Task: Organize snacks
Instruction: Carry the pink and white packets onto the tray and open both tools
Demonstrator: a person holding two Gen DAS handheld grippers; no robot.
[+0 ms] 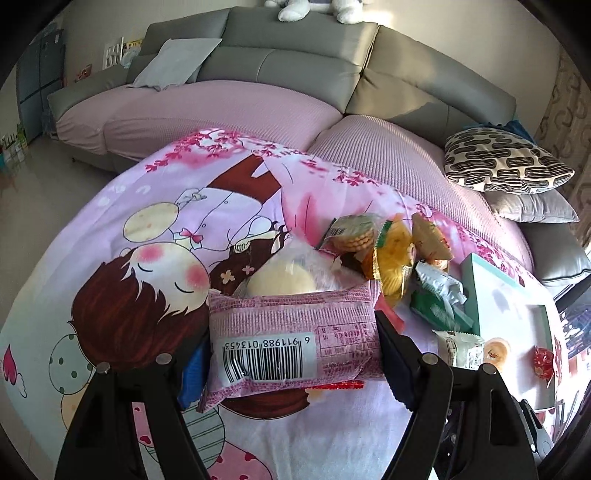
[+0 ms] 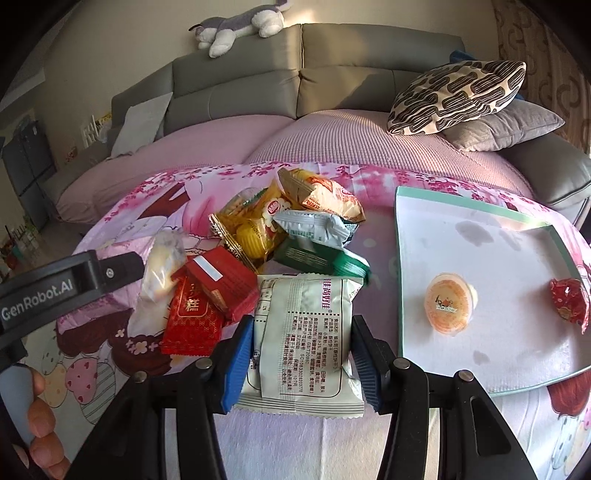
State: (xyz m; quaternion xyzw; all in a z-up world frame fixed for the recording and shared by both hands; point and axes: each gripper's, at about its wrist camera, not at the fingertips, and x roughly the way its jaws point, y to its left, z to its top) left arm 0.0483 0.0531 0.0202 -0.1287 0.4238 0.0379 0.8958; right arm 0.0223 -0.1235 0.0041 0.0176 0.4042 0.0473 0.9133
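My left gripper [image 1: 291, 350] is shut on a pink snack packet [image 1: 291, 339] with a barcode, held over the cartoon cloth. My right gripper [image 2: 303, 354] is shut on a white snack packet [image 2: 303, 339] with printed text, at the near edge of the snack pile [image 2: 280, 236]. The pile holds red, yellow, green and silver packets and a clear-wrapped bun [image 2: 162, 273]. A white tray with a teal rim [image 2: 402, 258] lies to the right, holding an orange jelly cup [image 2: 448, 302] and a red wrapped candy [image 2: 569, 299]. The left gripper's arm [image 2: 66, 284] shows at the left of the right wrist view.
The snacks lie on a pink cartoon-print cloth [image 1: 147, 229] over a low table. A grey and pink sofa [image 1: 258, 103] stands behind it, with a patterned cushion [image 2: 458, 96] at the right and a plush toy [image 2: 236, 26] on its back.
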